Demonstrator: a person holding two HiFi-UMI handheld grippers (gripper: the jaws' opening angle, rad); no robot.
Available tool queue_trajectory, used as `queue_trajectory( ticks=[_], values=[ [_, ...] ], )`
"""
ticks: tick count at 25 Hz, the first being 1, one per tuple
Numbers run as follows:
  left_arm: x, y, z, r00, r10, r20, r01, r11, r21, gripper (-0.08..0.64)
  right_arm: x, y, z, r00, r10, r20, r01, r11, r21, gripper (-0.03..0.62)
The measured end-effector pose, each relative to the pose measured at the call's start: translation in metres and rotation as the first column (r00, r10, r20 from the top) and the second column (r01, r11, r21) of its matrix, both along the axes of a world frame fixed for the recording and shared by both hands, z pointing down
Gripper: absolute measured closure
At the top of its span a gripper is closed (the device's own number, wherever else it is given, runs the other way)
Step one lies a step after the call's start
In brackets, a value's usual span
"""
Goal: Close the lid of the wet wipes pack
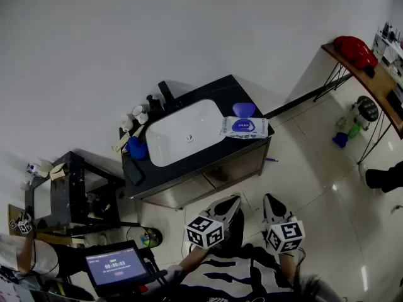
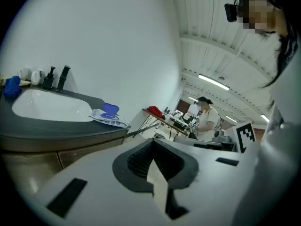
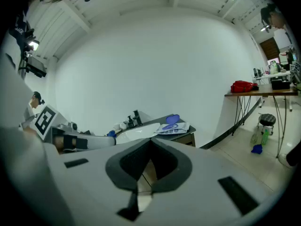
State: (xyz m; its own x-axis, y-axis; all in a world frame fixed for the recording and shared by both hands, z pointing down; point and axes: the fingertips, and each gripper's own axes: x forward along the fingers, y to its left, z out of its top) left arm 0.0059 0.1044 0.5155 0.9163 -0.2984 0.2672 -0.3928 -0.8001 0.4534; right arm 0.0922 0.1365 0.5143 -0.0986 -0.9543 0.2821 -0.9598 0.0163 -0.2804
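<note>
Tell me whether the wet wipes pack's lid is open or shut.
Open: the blue lid stands flipped up off the wet wipes pack, which lies beside the sink.

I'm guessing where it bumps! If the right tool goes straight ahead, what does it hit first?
Probably the sink cabinet front, just below the wet wipes pack; depth is hard to judge.
</note>
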Motion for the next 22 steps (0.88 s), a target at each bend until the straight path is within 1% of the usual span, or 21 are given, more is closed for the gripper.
queue_trajectory(
  ticks=[2, 3, 7, 11, 14, 16, 19, 22],
  values=[
    [0.002, -0.013, 0.001, 1.0, 0.0, 0.001, 0.0, 1.0, -0.001, 0.56, 0.002, -0.008, 0.003, 1.0, 0.005, 0.009, -0.005, 1.0, -0.01, 0.594],
    [0.005, -0.028, 0.001, 1.0, 0.0, 0.0, 0.0, 1.0, -0.007, 0.561, 0.003, -0.02, 0.005, 1.0, 0.007, 0.011, -0.007, 1.0, -0.018, 0.594],
    [0.022, -0.114, 0.003, 1.0, 0.017, -0.013, -0.017, 0.999, -0.039, 0.561, 0.013, -0.1, 0.011, 1.0, 0.018, 0.014, -0.018, 0.998, -0.056, 0.594],
    [0.036, -0.175, 0.008, 0.999, 0.042, -0.007, -0.042, 0.997, -0.057, 0.56, 0.022, -0.158, 0.011, 0.999, 0.041, 0.018, -0.04, 0.996, -0.074, 0.594],
    [0.042, -0.215, 0.019, 0.999, 0.053, 0.011, -0.052, 0.996, -0.07, 0.56, 0.026, -0.192, 0.012, 0.998, 0.062, 0.014, -0.06, 0.995, -0.08, 0.594],
    [0.046, -0.236, 0.032, 0.998, 0.059, 0.037, -0.056, 0.995, -0.088, 0.56, 0.029, -0.206, 0.014, 0.997, 0.073, 0.015, -0.071, 0.993, -0.092, 0.594],
    [0.053, -0.261, 0.055, 0.993, 0.071, 0.09, -0.059, 0.991, -0.124, 0.56, 0.033, -0.22, 0.019, 0.997, 0.075, 0.01, -0.073, 0.989, -0.132, 0.594],
    [0.063, -0.278, 0.075, 0.988, 0.083, 0.128, -0.064, 0.987, -0.148, 0.56, 0.045, -0.229, 0.025, 0.996, 0.087, 0.005, -0.085, 0.982, -0.168, 0.594]
  ],
)
